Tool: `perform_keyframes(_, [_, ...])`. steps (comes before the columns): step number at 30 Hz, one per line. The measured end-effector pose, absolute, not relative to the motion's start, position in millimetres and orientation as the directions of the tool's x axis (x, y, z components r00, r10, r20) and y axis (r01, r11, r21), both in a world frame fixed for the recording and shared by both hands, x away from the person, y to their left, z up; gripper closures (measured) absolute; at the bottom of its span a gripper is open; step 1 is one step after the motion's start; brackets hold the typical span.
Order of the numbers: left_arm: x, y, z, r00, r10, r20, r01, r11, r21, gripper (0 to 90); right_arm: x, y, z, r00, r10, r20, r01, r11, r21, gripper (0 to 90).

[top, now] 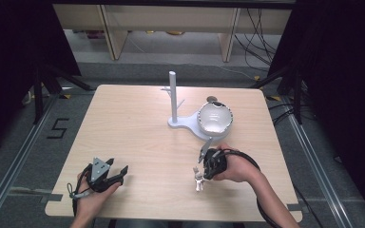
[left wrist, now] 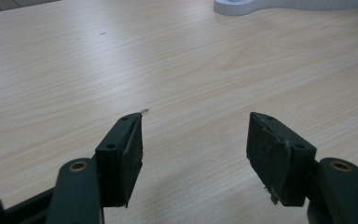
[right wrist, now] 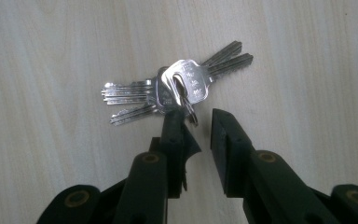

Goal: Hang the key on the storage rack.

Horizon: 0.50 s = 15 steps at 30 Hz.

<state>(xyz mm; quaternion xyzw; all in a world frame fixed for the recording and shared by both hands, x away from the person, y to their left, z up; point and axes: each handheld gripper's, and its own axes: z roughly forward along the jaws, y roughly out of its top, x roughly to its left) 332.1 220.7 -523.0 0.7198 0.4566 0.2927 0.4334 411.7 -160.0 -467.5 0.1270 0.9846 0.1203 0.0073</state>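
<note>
A light wooden table with rounded corners (top: 138,137) is seen from above, its grain running across the top. Toward its far side a white plastic stand with a flat rounded base (top: 186,125) is placed, from which a white upright post (top: 173,95) rises. A white round bowl with a dark rim (top: 214,117) is set on the right end of that base. A grey floor (top: 24,142) bearing a black painted numeral 5 (top: 58,128) is seen left of the table. Pale wooden shelving (top: 171,21) is ranged beyond, and black cables (top: 259,33) are strewn at the far right.
</note>
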Motion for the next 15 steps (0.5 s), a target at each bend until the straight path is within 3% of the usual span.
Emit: perform_keyframes(15, [331.7, 220.1, -523.1, 0.416, 0.909, 0.026, 0.404, -0.210, 0.890, 35.7, 412.5, -152.9, -471.9, -0.977, 0.206, 0.057, 0.213, 0.955, 0.205, 88.9])
